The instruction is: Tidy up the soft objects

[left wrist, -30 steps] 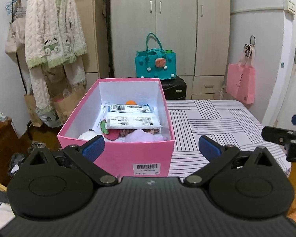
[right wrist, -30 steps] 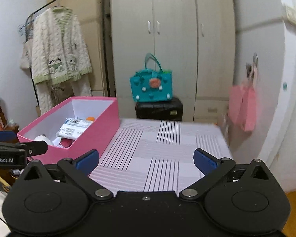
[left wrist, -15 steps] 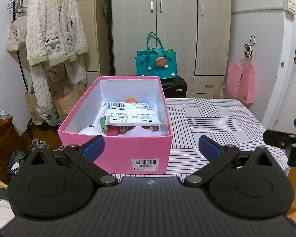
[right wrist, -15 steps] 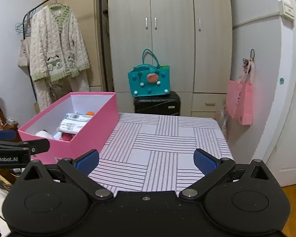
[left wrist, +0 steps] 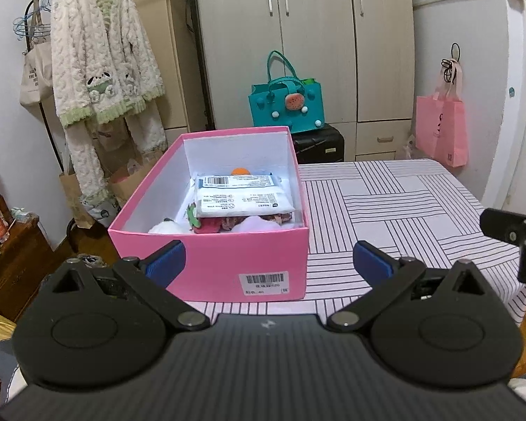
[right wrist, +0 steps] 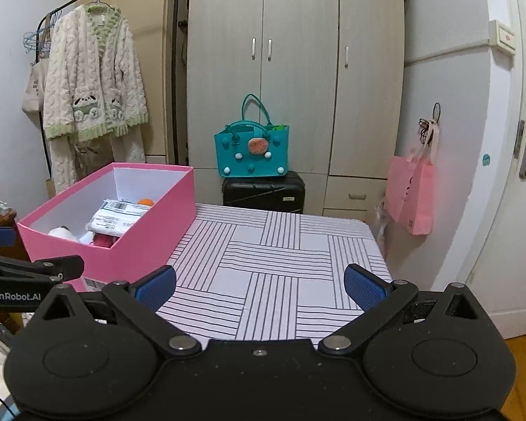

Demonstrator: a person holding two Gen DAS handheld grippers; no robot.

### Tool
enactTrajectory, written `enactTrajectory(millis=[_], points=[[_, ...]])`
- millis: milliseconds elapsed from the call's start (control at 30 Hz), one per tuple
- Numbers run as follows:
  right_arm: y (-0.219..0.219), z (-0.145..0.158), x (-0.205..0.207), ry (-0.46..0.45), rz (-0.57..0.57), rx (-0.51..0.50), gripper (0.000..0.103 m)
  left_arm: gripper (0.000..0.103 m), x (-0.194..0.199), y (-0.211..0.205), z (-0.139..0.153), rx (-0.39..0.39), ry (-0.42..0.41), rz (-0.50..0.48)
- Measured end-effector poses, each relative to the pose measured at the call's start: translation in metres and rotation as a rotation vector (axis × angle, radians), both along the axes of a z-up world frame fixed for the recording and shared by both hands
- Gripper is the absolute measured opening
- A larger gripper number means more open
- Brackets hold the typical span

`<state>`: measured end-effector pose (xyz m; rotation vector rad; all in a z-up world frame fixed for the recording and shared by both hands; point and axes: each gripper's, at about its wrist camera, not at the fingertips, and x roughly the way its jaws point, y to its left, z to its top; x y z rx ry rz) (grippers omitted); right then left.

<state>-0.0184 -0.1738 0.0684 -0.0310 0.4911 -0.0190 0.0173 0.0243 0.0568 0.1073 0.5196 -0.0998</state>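
Both tongs pulled back from the box

The left tongs (left wrist: 268, 258) have drawn away from the pink box (left wrist: 228, 263), showing more striped desk (left wrist: 385, 193); the right tongs (right wrist: 259, 286) have steadied.

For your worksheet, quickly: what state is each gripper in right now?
Left gripper: open, holding nothing.
Right gripper: open, holding nothing.

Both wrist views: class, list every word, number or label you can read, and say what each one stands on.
"GenRobot.AI": on the left gripper's black arm, seen in the right wrist view.
"40": on the barcode sticker on the pink box; its other characters are blurred.
White packets in the box: print too small.
Canvas tote: lettering unreadable.
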Motion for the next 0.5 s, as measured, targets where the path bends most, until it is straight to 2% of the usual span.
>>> enactTrajectory(millis=[500], points=[[-0.0012, -0.0037, 0.0023, 0.005, -0.001, -0.008, 0.103, 0.103, 0.0028, 0.0045, -0.0068, -0.026, 0.012, 0.007]])
